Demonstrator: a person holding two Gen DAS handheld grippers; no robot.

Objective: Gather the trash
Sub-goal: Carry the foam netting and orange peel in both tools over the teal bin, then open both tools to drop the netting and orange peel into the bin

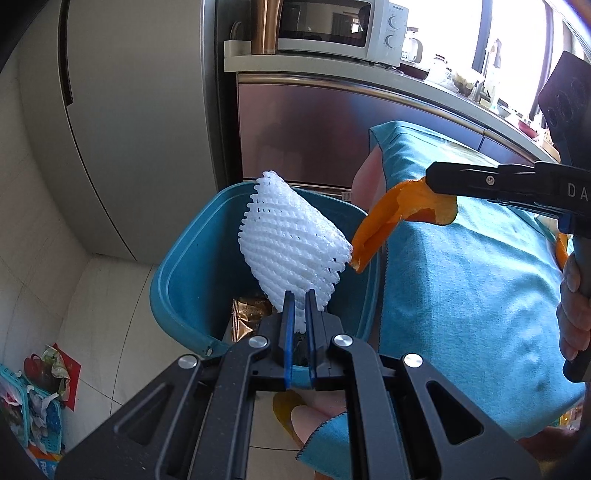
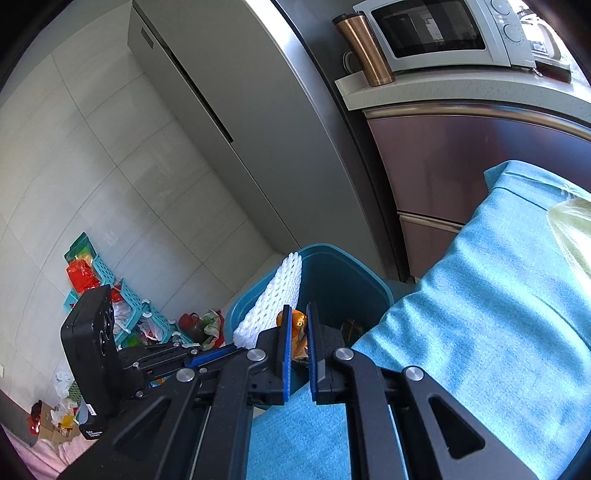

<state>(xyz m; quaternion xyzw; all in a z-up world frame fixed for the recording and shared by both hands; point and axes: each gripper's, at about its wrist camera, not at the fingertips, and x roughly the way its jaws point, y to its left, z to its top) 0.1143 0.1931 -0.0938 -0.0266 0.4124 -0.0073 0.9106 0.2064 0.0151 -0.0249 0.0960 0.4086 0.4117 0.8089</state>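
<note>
A blue trash bin (image 1: pixel 184 273) stands on the floor beside the cloth-covered table. My left gripper (image 1: pixel 300 295) is shut on a white foam fruit net (image 1: pixel 291 243), which hangs over the bin's opening. My right gripper (image 1: pixel 428 184) reaches in from the right, shut on a curled orange peel (image 1: pixel 384 221) that hangs by the bin's right rim. In the right wrist view the orange peel (image 2: pixel 297 325) sits pinched in my right gripper (image 2: pixel 296 312), with the foam net (image 2: pixel 273 302) and the bin (image 2: pixel 343 280) just ahead. A gold wrapper (image 1: pixel 247 314) lies inside the bin.
A blue cloth (image 1: pixel 461 266) covers the table at right. A refrigerator (image 1: pixel 129 129) and a steel cabinet (image 1: pixel 314 133) with a microwave (image 1: pixel 340 29) stand behind the bin. Teal baskets and loose litter (image 2: pixel 122 306) lie on the tiled floor at left.
</note>
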